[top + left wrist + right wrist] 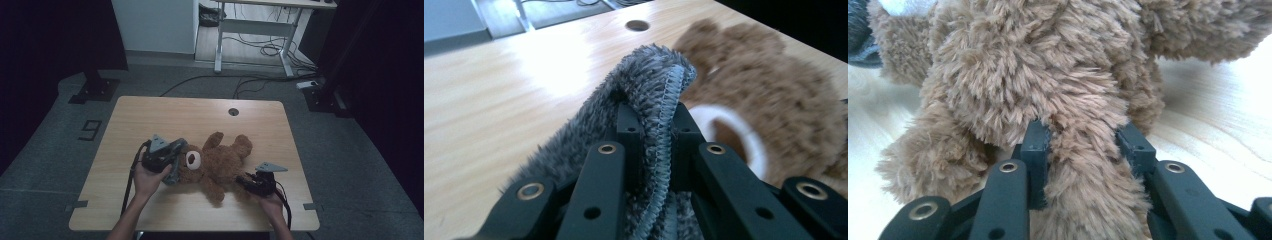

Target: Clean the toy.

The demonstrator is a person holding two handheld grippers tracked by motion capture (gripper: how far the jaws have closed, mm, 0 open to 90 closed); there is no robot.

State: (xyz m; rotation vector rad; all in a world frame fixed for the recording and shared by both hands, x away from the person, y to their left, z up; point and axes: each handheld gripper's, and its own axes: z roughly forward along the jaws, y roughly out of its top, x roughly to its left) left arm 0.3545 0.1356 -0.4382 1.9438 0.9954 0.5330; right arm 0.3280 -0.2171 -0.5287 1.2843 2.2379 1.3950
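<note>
One teddy bear point(220, 162) on table point(150, 120), left claw point(655, 117) pinching one grey cloth point(649, 75), right claw point(1083, 142) pinching bear's leg.

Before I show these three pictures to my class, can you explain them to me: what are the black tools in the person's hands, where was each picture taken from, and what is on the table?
A person holds two hand-held grippers, simple black pincers with two jaws each. The high view looks down on the wooden table. The other two pictures come from small cameras riding on each gripper, looking along its jaws. A brown teddy bear lies on the table. The left gripper is shut on a fold of fluffy grey cloth, held beside the bear's head. The right gripper is shut on a furry part of the bear, seemingly a leg.
</note>
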